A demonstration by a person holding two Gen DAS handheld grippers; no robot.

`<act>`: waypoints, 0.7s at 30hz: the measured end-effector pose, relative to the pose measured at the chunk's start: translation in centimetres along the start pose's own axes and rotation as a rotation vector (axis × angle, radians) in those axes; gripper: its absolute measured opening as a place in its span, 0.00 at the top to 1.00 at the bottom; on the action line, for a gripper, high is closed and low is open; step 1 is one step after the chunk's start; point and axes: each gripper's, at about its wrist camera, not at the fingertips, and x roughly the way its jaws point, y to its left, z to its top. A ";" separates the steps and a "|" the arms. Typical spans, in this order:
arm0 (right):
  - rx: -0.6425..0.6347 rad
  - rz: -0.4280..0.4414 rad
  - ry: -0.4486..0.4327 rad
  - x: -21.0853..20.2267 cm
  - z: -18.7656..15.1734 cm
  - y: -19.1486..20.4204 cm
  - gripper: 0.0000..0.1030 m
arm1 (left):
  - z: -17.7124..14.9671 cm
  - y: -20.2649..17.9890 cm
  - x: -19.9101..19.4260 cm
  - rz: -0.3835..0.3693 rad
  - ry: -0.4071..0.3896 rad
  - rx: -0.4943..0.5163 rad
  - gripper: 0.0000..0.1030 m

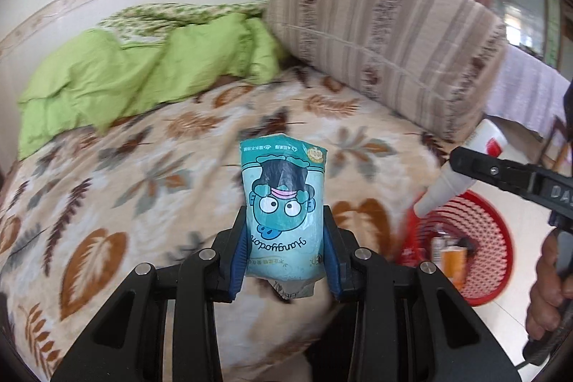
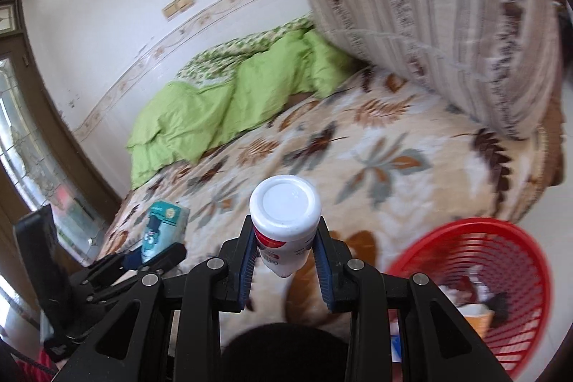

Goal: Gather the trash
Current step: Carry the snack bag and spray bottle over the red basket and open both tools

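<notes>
My left gripper [image 1: 284,249] is shut on a teal cartoon snack packet [image 1: 283,203], held upright above the leaf-patterned bed; the same packet [image 2: 161,228] shows at the left of the right wrist view. My right gripper [image 2: 286,251] is shut on a white bottle with a red label [image 2: 284,213], its flat base toward the camera. That bottle [image 1: 462,167] also appears at the right of the left wrist view, over the red basket [image 1: 490,238]. The red mesh basket [image 2: 501,260] stands on the floor beside the bed, with several pieces of trash inside.
The bed's leaf-patterned blanket [image 1: 143,188] fills the middle. A green quilt [image 1: 118,77] lies against the wall, and a striped folded blanket [image 1: 394,34] sits at the bed's far right. A person's hand [image 1: 548,285] holds the right gripper's handle. A door [image 2: 21,145] stands at left.
</notes>
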 end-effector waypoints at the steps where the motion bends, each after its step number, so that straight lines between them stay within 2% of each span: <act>1: 0.009 -0.024 -0.008 -0.9 0.1 -1.0 0.69 | 0.4 -1.0 0.1 -0.035 0.006 0.009 0.66; 7: 0.055 -0.127 -0.036 -5.0 0.2 -6.0 0.69 | 2.2 -7.1 0.5 -0.176 0.021 0.078 0.66; 12: 0.068 -0.178 -0.048 -6.9 0.3 -8.0 0.69 | 3.2 -11.2 1.3 -0.277 0.055 0.108 0.66; 21: 0.073 -0.224 -0.060 -7.6 0.6 -9.9 0.69 | 3.4 -14.4 2.8 -0.332 0.095 0.136 0.65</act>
